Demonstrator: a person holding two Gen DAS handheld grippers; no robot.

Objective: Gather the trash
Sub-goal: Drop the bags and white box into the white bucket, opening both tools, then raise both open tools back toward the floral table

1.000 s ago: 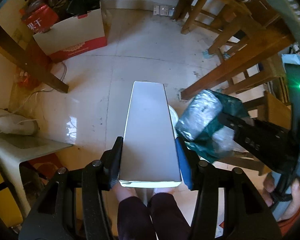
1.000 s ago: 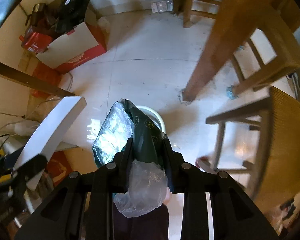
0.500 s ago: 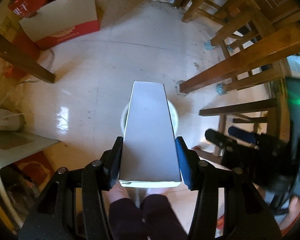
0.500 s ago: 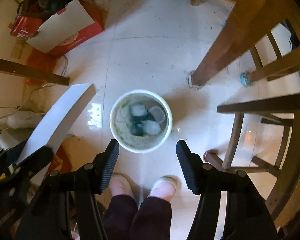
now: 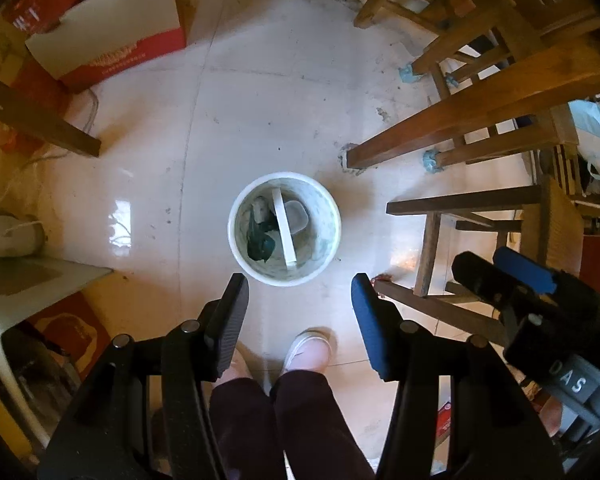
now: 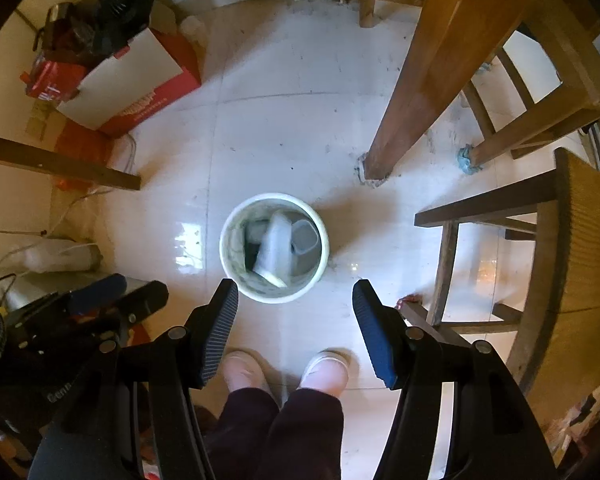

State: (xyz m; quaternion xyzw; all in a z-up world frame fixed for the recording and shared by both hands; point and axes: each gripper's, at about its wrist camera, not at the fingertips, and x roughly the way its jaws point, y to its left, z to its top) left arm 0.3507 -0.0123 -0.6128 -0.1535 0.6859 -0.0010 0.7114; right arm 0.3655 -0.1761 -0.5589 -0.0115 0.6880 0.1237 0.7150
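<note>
A round white bin (image 5: 240, 236) stands on the tiled floor below both grippers; it also shows in the right wrist view (image 6: 228, 256). Inside it lie a long white box (image 5: 283, 232), a dark green bag (image 5: 260, 240) and a clear plastic piece (image 5: 297, 216). In the right wrist view the white box (image 6: 274, 248) looks blurred in the bin. My left gripper (image 5: 298, 292) is open and empty above the bin. My right gripper (image 6: 294, 298) is open and empty above it too, and shows in the left wrist view (image 5: 504, 268).
A red and white carton (image 5: 112, 44) stands at the far left. Wooden table legs (image 5: 440, 128) and a wooden chair (image 5: 500, 216) stand to the right. A white stool (image 5: 28, 284) is at the near left. The person's feet (image 6: 324, 368) stand just before the bin.
The right gripper opened and dropped the green bag into the bin. Then the left gripper opened and the white box fell into the bin. Both now hang empty.
</note>
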